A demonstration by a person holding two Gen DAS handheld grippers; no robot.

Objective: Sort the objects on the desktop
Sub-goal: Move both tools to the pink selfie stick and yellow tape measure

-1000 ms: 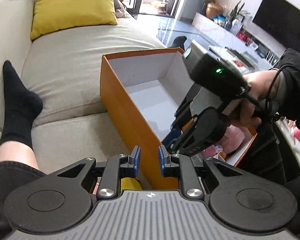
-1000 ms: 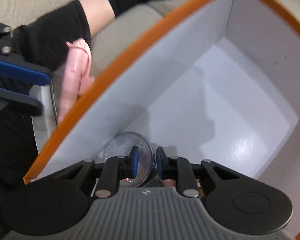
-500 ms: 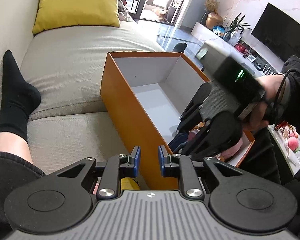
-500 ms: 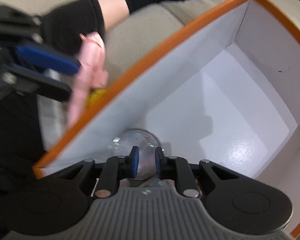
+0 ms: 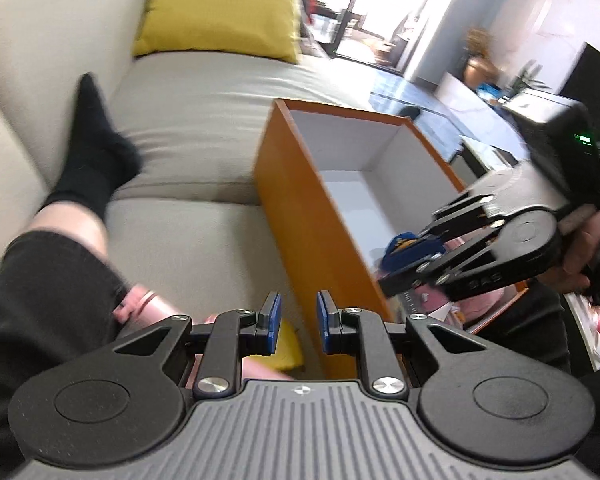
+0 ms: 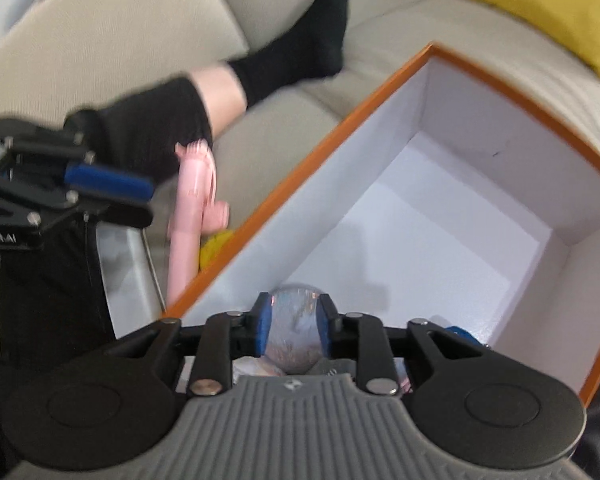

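Note:
An orange box [image 5: 312, 248] with a white inside [image 6: 440, 240] stands on the sofa. My right gripper [image 6: 294, 312] hovers over its near end, jaws opening. A clear glass ball [image 6: 296, 332] shows in the gap between them, lying lower in the box, and the pads do not press on it. From the left wrist view the right gripper [image 5: 404, 262] hangs above a blue item [image 5: 404, 242] and pink items [image 5: 480, 304] in the box. My left gripper [image 5: 298, 304] is outside the box's left wall, pads a little apart and empty, above a pink plastic item [image 6: 192, 208] and a yellow item [image 5: 288, 348].
A person's leg in a black sock [image 5: 92, 152] lies on the beige sofa [image 5: 188, 120] left of the box. A yellow cushion [image 5: 216, 8] leans at the sofa's back. A glass table and a low cabinet [image 5: 480, 92] stand beyond the box.
My right gripper has risen out of the box's near end and its jaws have widened. The left gripper has shifted and rolled, so the pink item now shows beneath it.

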